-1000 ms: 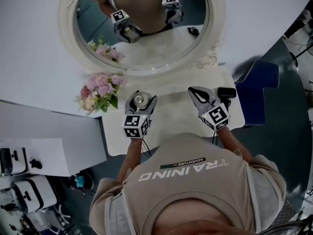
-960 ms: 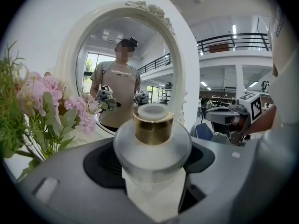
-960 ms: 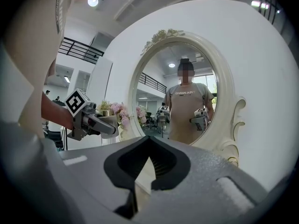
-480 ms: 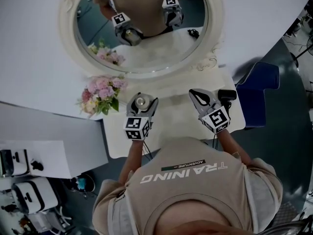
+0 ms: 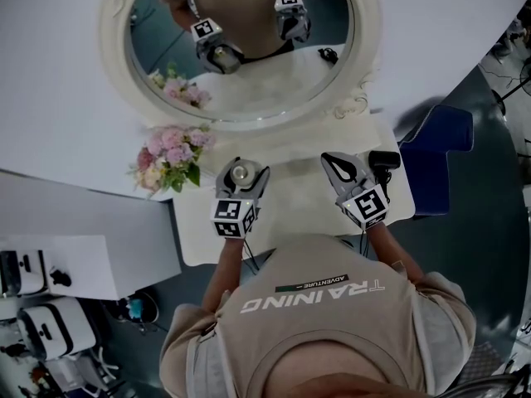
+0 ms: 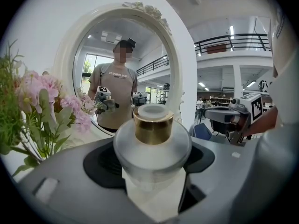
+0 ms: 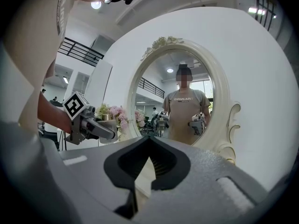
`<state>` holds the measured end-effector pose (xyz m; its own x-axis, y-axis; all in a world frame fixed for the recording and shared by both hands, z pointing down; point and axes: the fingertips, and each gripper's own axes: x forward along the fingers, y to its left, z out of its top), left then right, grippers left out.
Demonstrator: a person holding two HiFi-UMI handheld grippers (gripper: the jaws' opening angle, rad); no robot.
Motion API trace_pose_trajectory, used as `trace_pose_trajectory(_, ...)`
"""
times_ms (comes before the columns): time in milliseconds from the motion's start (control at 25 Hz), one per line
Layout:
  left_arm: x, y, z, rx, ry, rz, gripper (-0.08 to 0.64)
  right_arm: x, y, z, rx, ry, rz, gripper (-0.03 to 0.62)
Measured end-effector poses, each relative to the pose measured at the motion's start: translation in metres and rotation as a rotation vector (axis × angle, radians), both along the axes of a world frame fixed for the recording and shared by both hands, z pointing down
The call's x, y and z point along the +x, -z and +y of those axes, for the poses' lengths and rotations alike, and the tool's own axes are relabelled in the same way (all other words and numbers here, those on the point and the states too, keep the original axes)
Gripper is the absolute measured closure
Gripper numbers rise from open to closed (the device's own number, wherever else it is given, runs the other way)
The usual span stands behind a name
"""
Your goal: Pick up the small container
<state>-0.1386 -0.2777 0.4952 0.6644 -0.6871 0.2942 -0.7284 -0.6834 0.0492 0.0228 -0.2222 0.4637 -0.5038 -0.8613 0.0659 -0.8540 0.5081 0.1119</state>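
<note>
My left gripper (image 5: 241, 175) is shut on the small container (image 5: 241, 172), a frosted round jar with a gold neck and white top. The left gripper view shows the small container (image 6: 152, 143) held between the jaws, upright and raised off the white table (image 5: 299, 197). My right gripper (image 5: 340, 169) hovers to the right of it, shut and empty; in the right gripper view its jaws meet at the tips with nothing between them. From that view the left gripper (image 7: 96, 127) with the jar shows at the left.
A white-framed oval mirror (image 5: 241, 48) stands behind the table and reflects the person and both grippers. A pink flower bouquet (image 5: 170, 156) sits left of the left gripper. A black object (image 5: 384, 159) lies right of the right gripper. A blue chair (image 5: 436, 160) stands further right.
The left gripper with the container has drifted slightly right and toward the person. The right gripper has barely shifted.
</note>
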Motion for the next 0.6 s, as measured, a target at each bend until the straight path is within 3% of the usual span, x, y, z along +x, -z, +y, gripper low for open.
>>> trace_pose_trajectory(600, 0.0028, 0.0019, 0.0065, -0.014, 0.011, 0.038, 0.206, 0.0059, 0.0, 0.0052, 0.004, -0.017, -0.013, 0.589)
